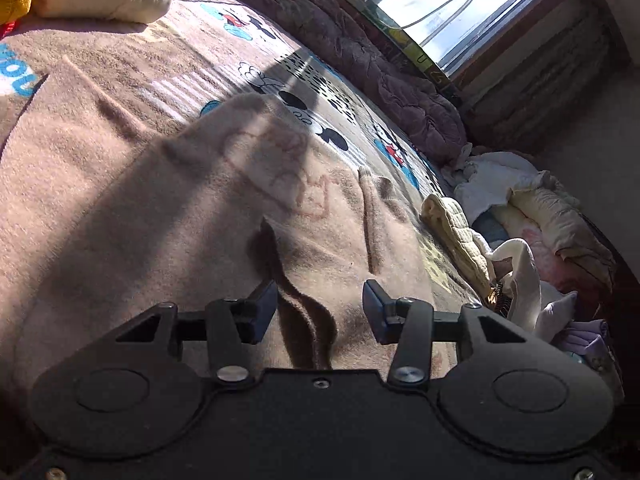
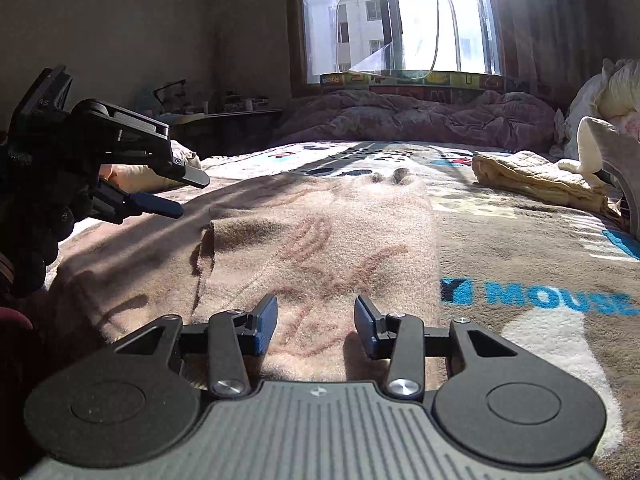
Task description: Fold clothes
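A fuzzy pinkish-beige knitted garment [image 2: 320,248] is lying spread on the cartoon-print bed blanket [image 2: 520,292], flattened for folding. The left gripper [image 1: 320,304] and right gripper [image 2: 316,320] are both hovering spread wide and empty over its near edge, seemingly readying a grasp.
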The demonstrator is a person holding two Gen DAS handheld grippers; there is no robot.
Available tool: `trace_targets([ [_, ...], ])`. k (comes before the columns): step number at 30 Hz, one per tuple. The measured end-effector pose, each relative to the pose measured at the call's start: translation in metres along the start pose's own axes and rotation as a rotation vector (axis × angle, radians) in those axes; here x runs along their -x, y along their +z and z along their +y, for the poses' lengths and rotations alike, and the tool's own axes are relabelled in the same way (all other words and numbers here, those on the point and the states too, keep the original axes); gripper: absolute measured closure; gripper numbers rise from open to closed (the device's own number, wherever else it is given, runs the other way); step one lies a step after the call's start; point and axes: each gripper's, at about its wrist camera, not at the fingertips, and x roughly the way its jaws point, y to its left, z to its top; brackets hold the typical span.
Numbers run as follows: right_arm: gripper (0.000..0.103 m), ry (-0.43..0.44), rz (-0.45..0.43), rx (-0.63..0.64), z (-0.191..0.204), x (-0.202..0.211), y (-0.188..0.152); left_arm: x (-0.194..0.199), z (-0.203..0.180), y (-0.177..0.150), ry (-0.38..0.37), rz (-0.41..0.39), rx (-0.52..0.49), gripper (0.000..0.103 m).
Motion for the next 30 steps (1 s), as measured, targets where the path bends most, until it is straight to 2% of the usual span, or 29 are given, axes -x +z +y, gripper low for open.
trace_targets([
  [2, 0.060, -0.008, 0.001, -0.040, -0.008, 0.005, 0.001, -0.003, 0.015, -0.007, -0.053, 0.007, 0.107, 0.057],
  [4, 0.060, -0.013, 0.001, -0.065, -0.013, 0.007, 0.001, -0.012, 0.019, -0.008, -0.053, 0.007, 0.153, 0.057],
  [9, 0.060, 0.026, -0.019, -0.047, -0.012, 0.015, 0.000, -0.036, 0.002, -0.002, -0.016, 0.010, 0.080, 0.061],
  [11, 0.060, 0.051, -0.035, -0.018, -0.008, 0.019, 0.001, -0.044, -0.008, 0.003, -0.022, 0.010, 0.037, 0.088],
  [12, 0.058, 0.068, -0.042, -0.011, -0.007, 0.021, 0.001, -0.045, -0.016, 0.005, -0.025, 0.006, 0.008, 0.094],
  [13, 0.057, 0.088, -0.051, 0.007, -0.005, 0.024, 0.001, -0.046, -0.025, 0.007, -0.028, 0.002, -0.022, 0.095],
  [17, 0.055, 0.124, -0.053, 0.096, 0.001, 0.032, 0.000, -0.048, -0.056, 0.013, -0.048, -0.007, -0.109, 0.097],
  [22, 0.052, 0.133, -0.020, 0.113, -0.006, 0.036, -0.004, -0.063, -0.093, 0.020, -0.062, 0.007, -0.148, 0.097],
  [30, 0.054, 0.185, 0.027, 0.094, -0.013, 0.043, -0.014, -0.118, -0.135, 0.014, 0.024, 0.039, -0.204, 0.097],
])
